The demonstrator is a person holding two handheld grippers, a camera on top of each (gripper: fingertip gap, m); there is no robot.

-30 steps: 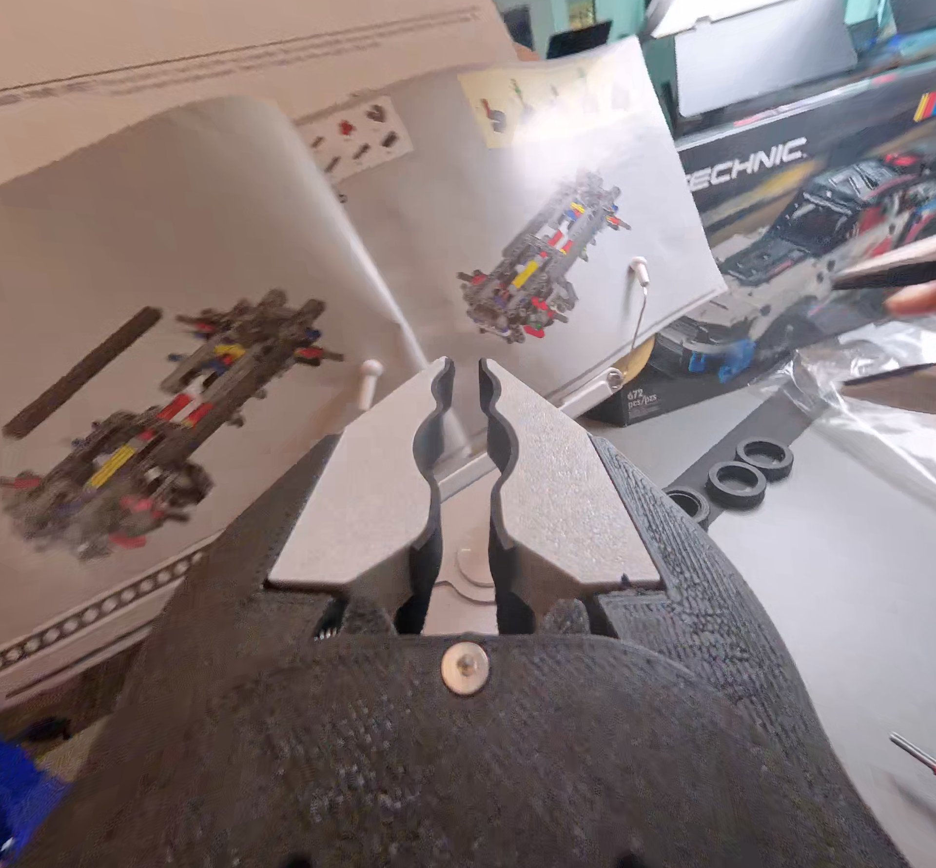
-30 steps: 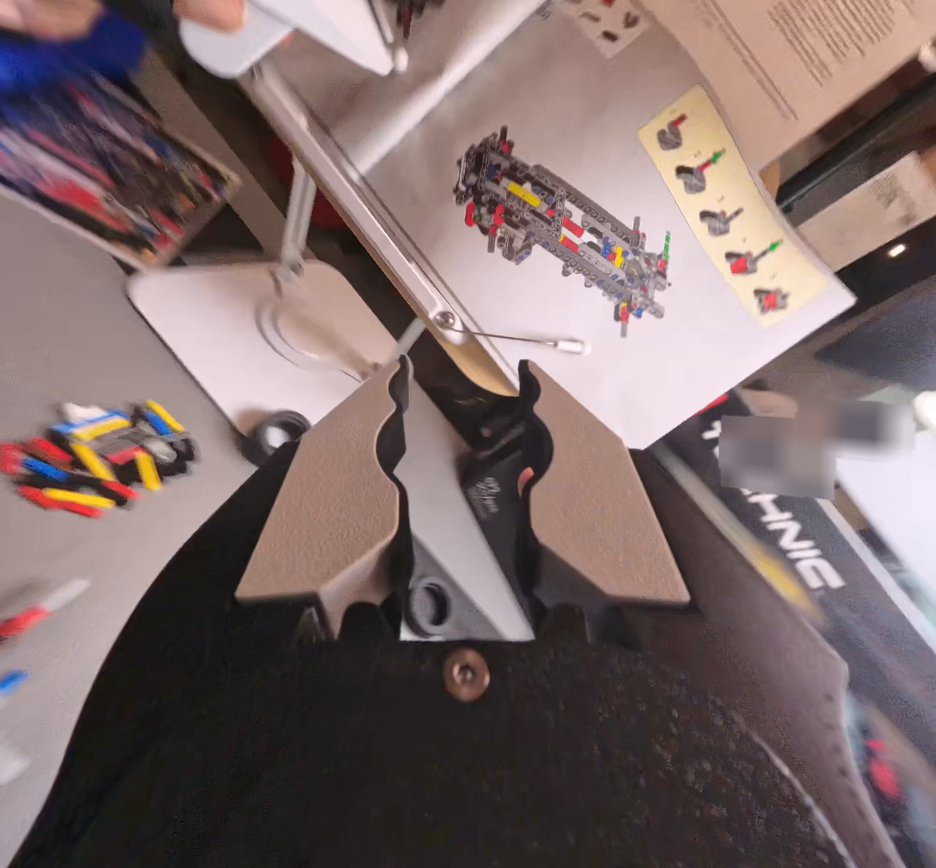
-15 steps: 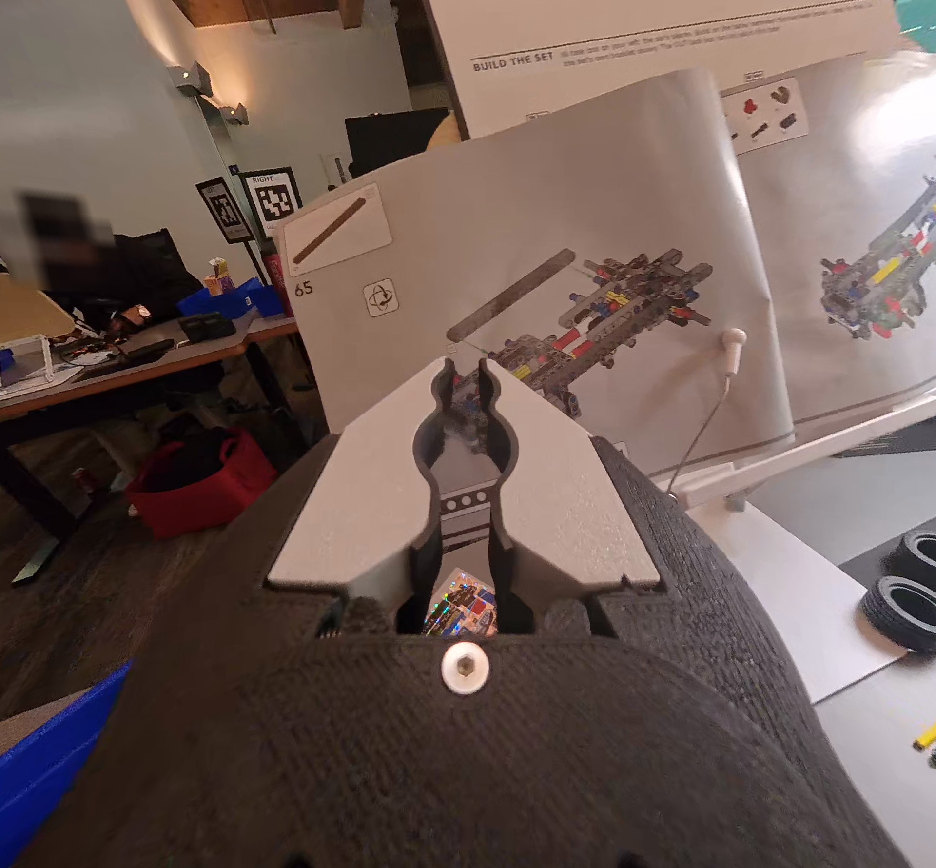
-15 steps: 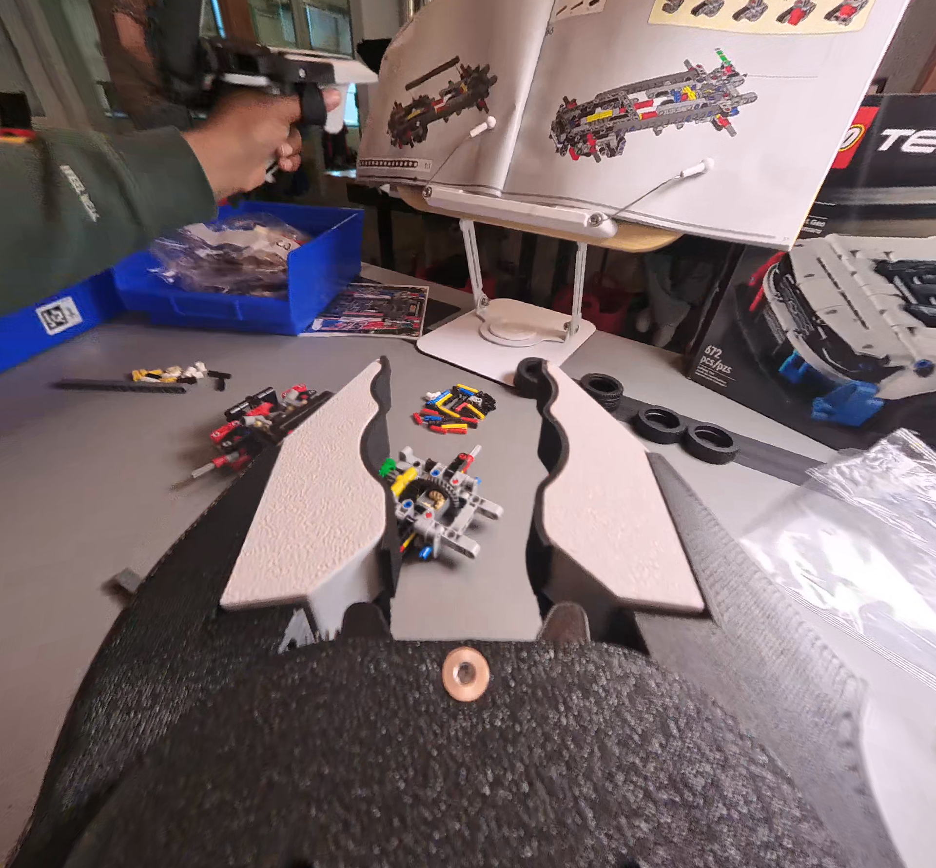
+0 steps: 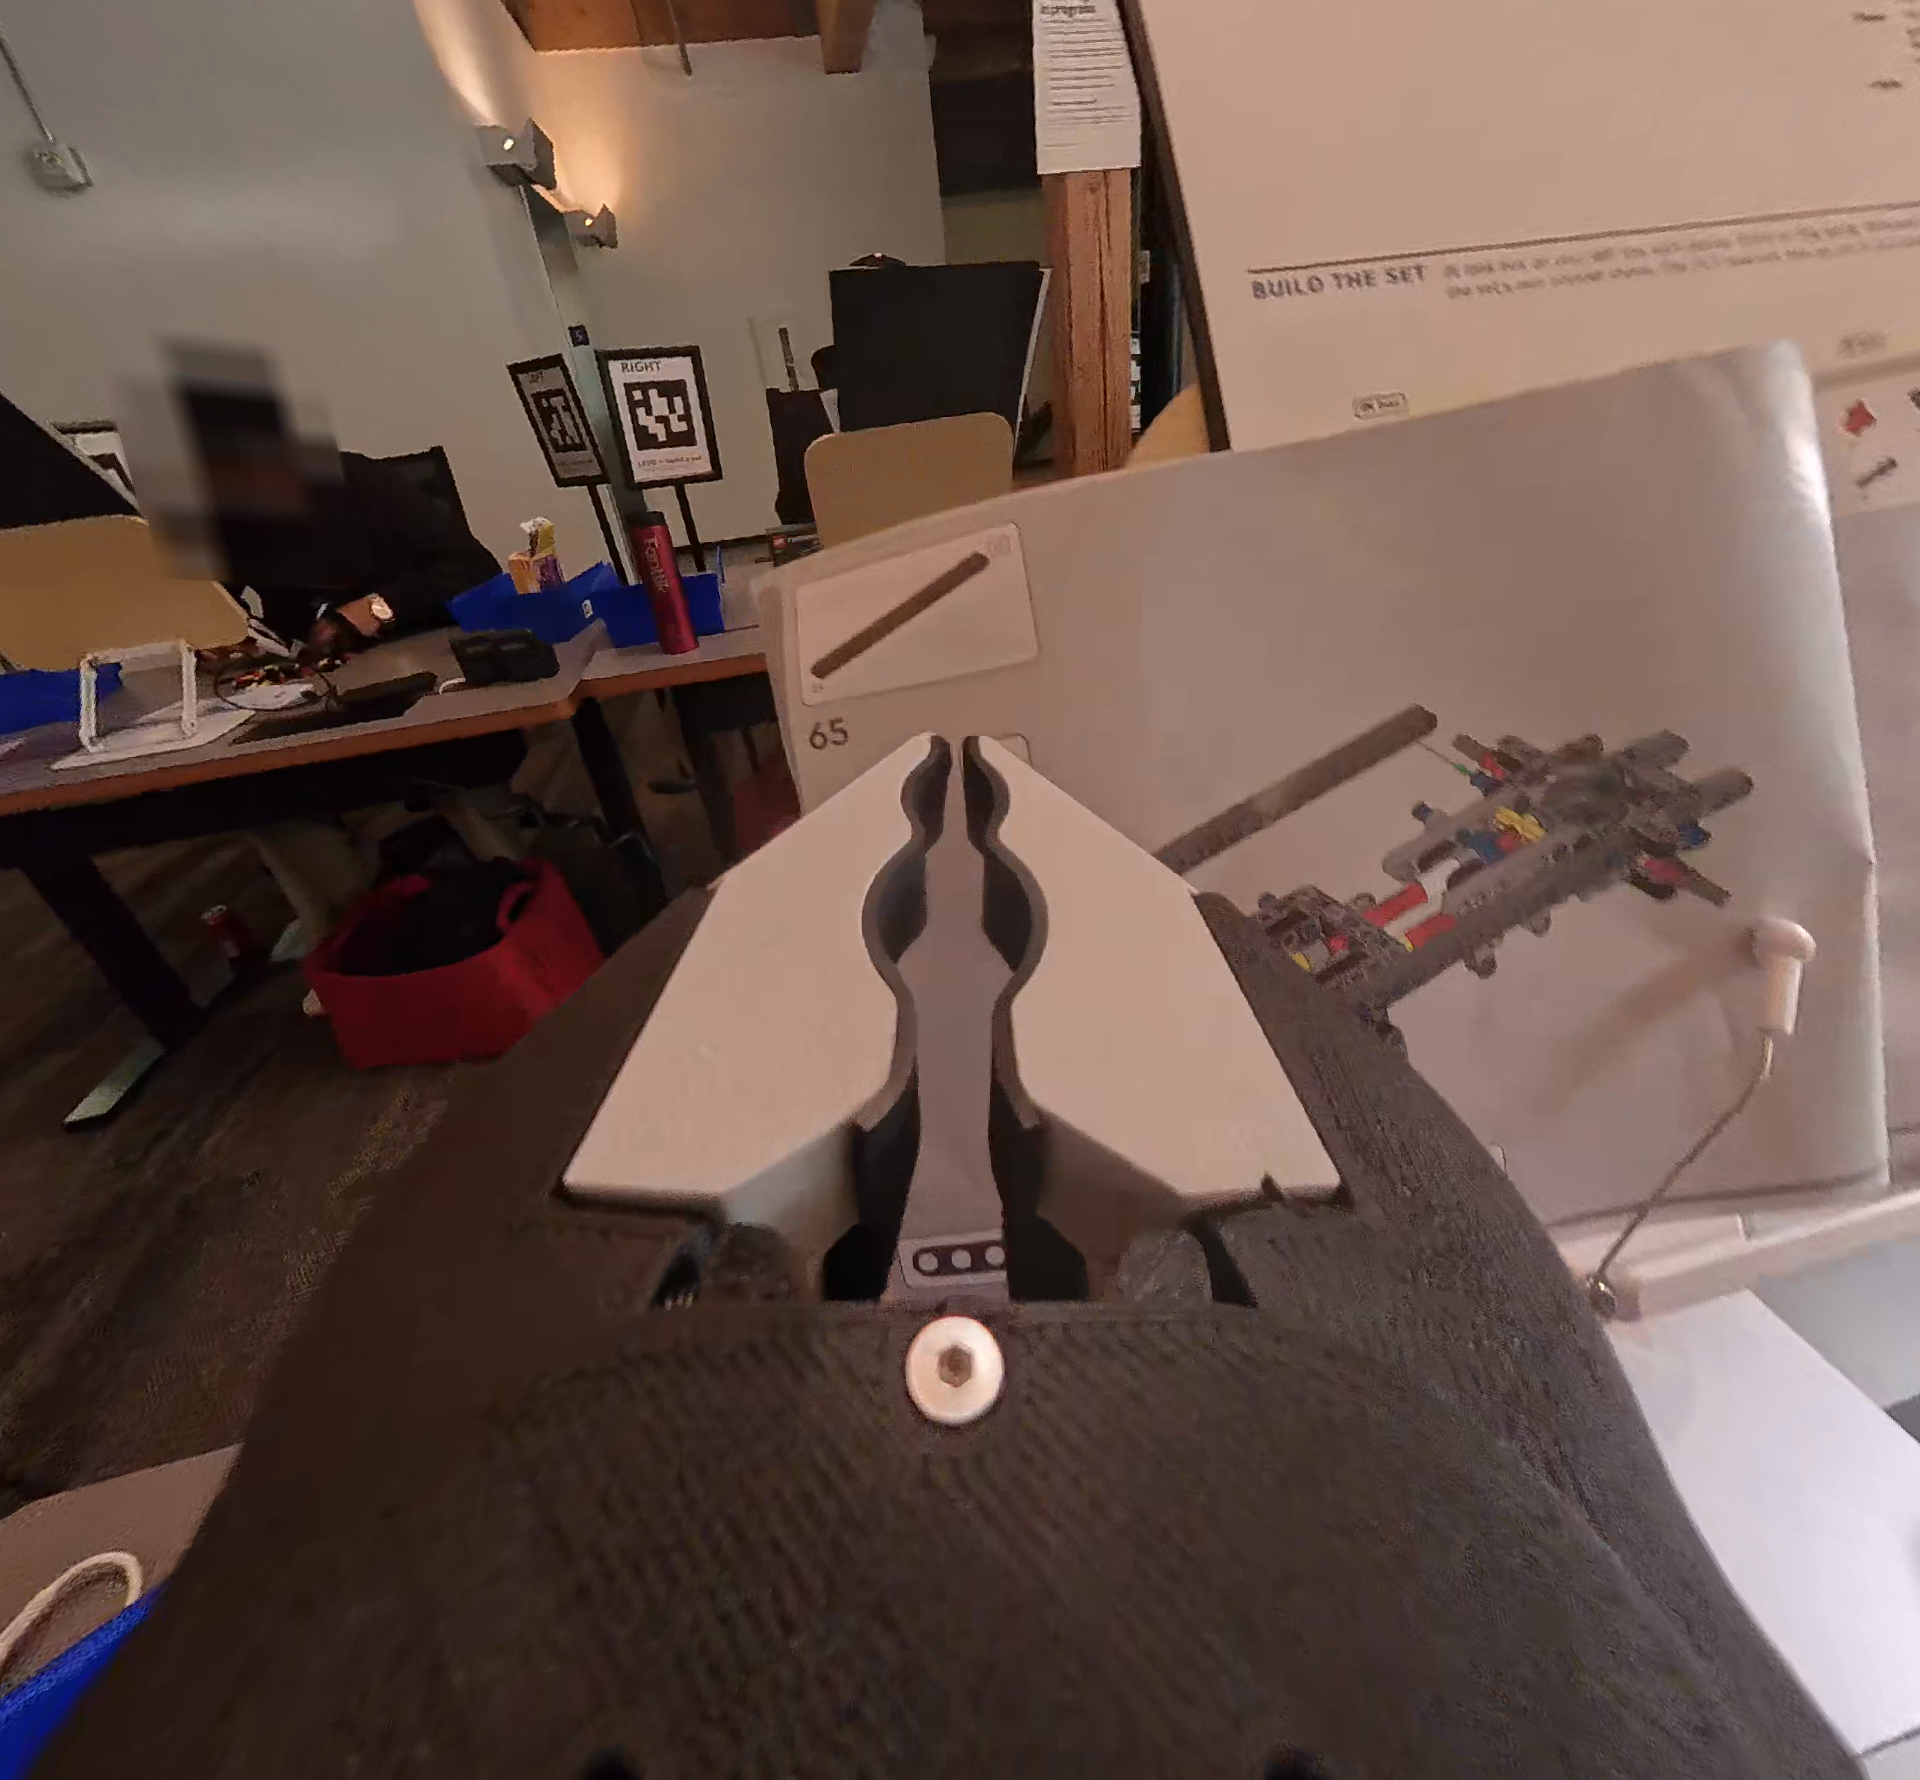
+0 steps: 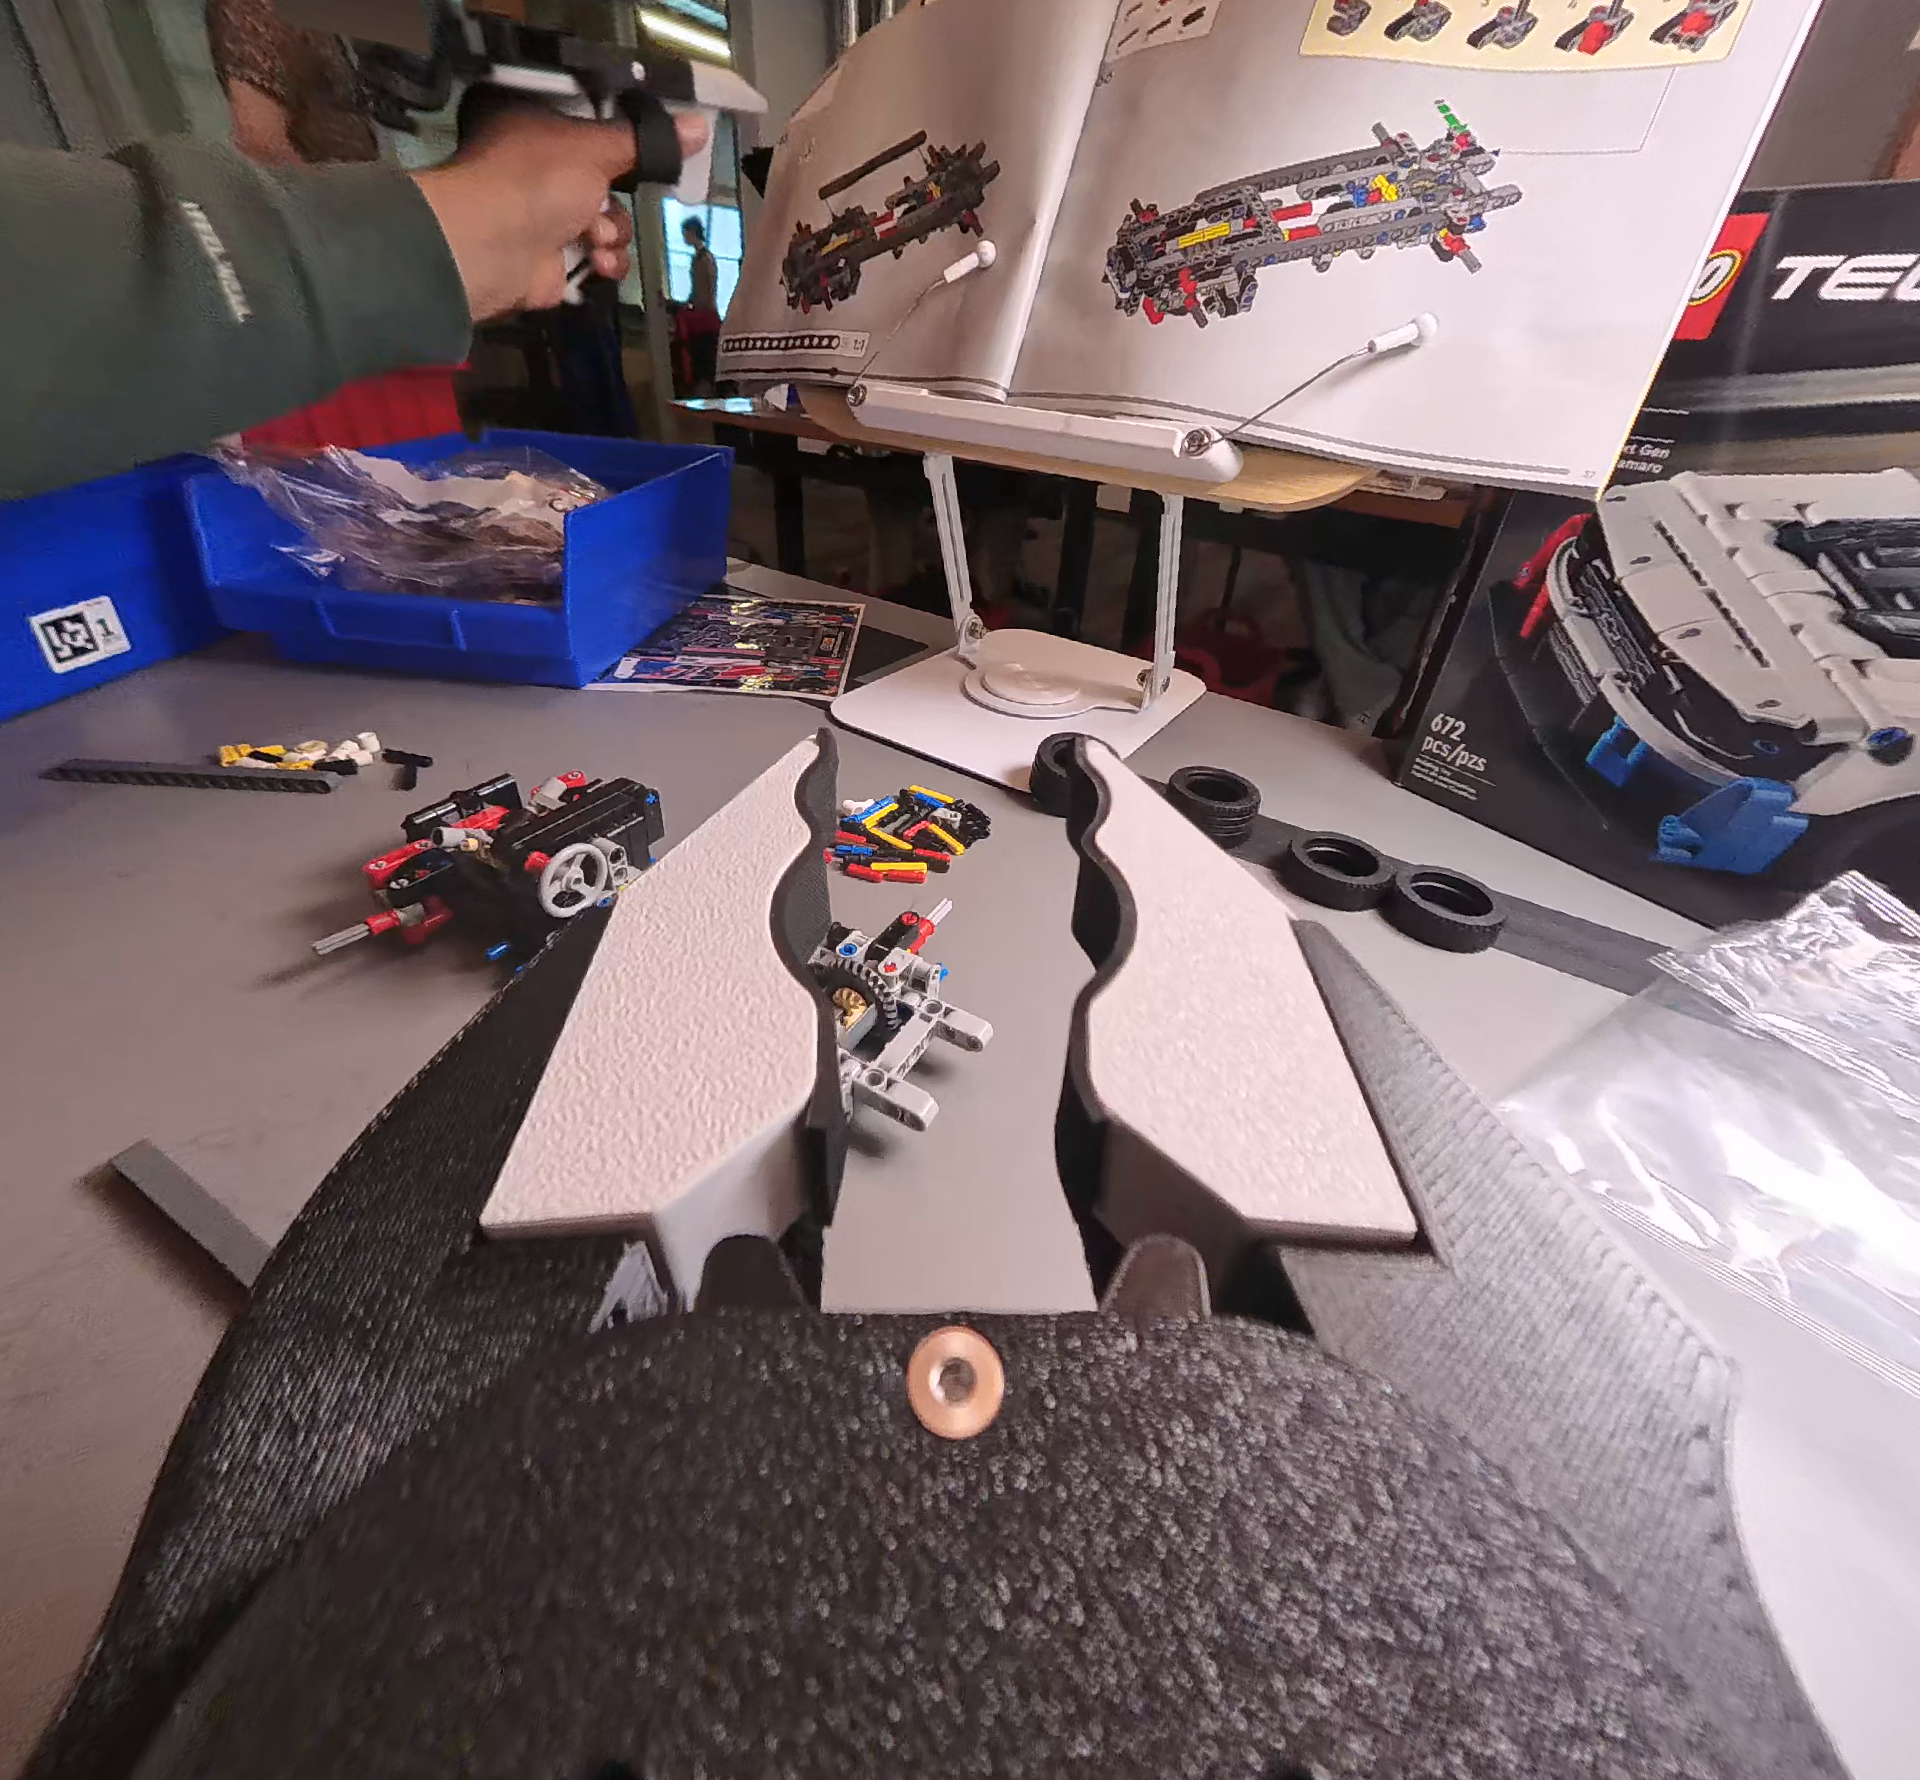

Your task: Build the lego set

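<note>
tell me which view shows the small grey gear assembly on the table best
The right wrist view: the small grey gear assembly lies on the table between the open fingers of the right gripper. The left wrist view faces the instruction booklet and shows none of it.

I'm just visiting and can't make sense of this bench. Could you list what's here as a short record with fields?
Setting: grey table
Guide: instruction booklet open on a white stand
Left gripper: raised before the booklet, nearly closed, empty
Right gripper: open, empty, above a small grey gear assembly
Built part: black and red assembly
Loose parts: coloured pins, black tyres
Storage: blue bin with bags
</note>
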